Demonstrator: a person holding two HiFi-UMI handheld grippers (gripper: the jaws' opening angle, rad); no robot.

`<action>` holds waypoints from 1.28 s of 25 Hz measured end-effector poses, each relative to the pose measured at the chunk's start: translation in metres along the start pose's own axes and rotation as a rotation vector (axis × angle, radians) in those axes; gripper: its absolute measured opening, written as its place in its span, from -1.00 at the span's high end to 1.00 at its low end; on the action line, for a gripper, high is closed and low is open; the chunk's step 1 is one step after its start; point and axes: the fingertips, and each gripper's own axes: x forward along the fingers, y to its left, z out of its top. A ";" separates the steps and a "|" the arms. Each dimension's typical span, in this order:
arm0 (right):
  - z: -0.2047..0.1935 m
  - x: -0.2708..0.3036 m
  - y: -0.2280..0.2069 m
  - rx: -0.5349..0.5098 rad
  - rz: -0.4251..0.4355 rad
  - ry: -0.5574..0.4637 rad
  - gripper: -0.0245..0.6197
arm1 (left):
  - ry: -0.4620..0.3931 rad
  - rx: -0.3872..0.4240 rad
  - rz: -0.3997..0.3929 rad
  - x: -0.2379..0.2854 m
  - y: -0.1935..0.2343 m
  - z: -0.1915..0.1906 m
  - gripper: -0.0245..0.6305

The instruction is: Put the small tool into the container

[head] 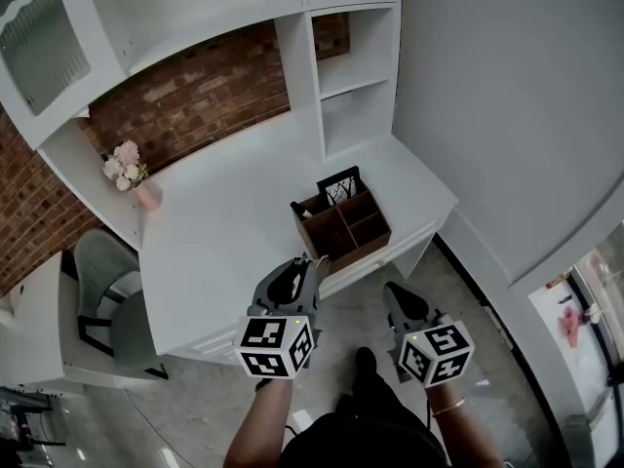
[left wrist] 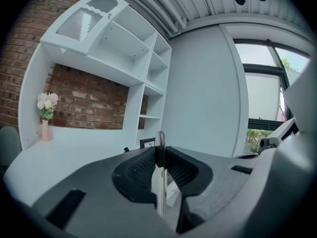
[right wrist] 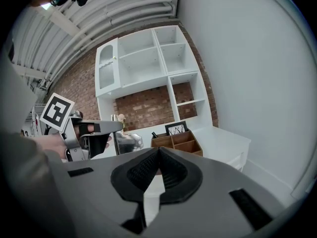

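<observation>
Small tool (left wrist: 160,182), a thin metal strip, stands upright, pinched in the left hand-held gripper (left wrist: 161,151). The right hand-held gripper (right wrist: 158,151), at 3 o'clock, is pressed together and empty. The container (head: 317,232) sits on the desk (head: 224,213) at 1 o'clock. Risk: the narrow pinch lets the strip twist and strike the container rim.

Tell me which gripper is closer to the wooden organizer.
Left. The left gripper, shut on the small tool, is at the desk edge just short of the wooden organizer; the right gripper hangs off the desk, over the floor.
</observation>
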 end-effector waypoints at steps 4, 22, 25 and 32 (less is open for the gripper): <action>0.010 0.024 -0.016 0.004 0.021 0.000 0.91 | 0.000 0.004 0.009 0.028 0.003 0.009 0.70; 0.038 0.102 -0.079 0.027 0.089 0.027 0.91 | 0.000 0.022 0.049 0.128 0.020 0.040 0.70; 0.041 0.112 -0.088 0.031 0.090 0.029 0.91 | 0.009 0.009 0.059 0.138 0.024 0.036 0.70; 0.045 0.132 -0.092 0.028 0.117 0.039 0.91 | 0.026 -0.019 0.073 0.146 0.031 0.023 0.70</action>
